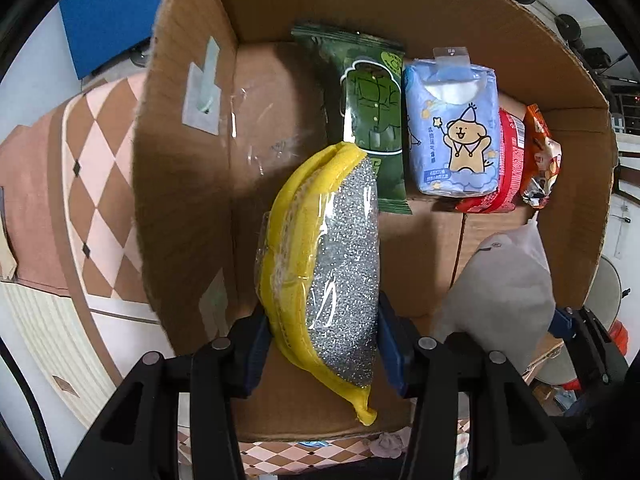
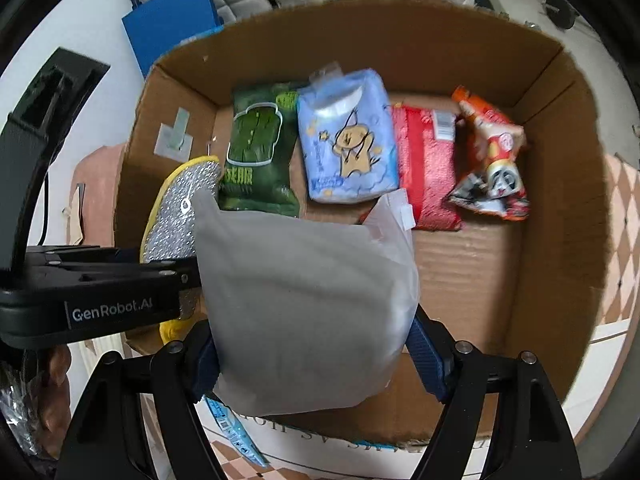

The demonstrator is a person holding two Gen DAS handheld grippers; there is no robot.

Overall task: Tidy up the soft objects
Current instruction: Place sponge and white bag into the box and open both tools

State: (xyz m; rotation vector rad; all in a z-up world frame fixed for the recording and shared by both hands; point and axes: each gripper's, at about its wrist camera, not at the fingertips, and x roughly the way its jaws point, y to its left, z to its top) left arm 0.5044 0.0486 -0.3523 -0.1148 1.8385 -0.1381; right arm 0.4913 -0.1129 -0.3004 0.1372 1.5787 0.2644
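My left gripper (image 1: 322,340) is shut on a yellow sponge with a silver scrub face (image 1: 328,264), wrapped in clear film, held over the open cardboard box (image 1: 188,184). My right gripper (image 2: 316,356) is shut on a grey cloth in a clear bag (image 2: 304,304), also over the box. The grey bag shows at the right in the left wrist view (image 1: 504,284); the sponge (image 2: 180,212) and left gripper body show at the left in the right wrist view.
In the box's far half lie a green packet (image 1: 368,120), a blue tissue pack with a bear (image 1: 452,128), a red pack (image 1: 508,164) and an orange snack bag (image 1: 540,156). The box stands on a checkered cloth (image 1: 92,184). A blue board (image 2: 172,20) stands behind.
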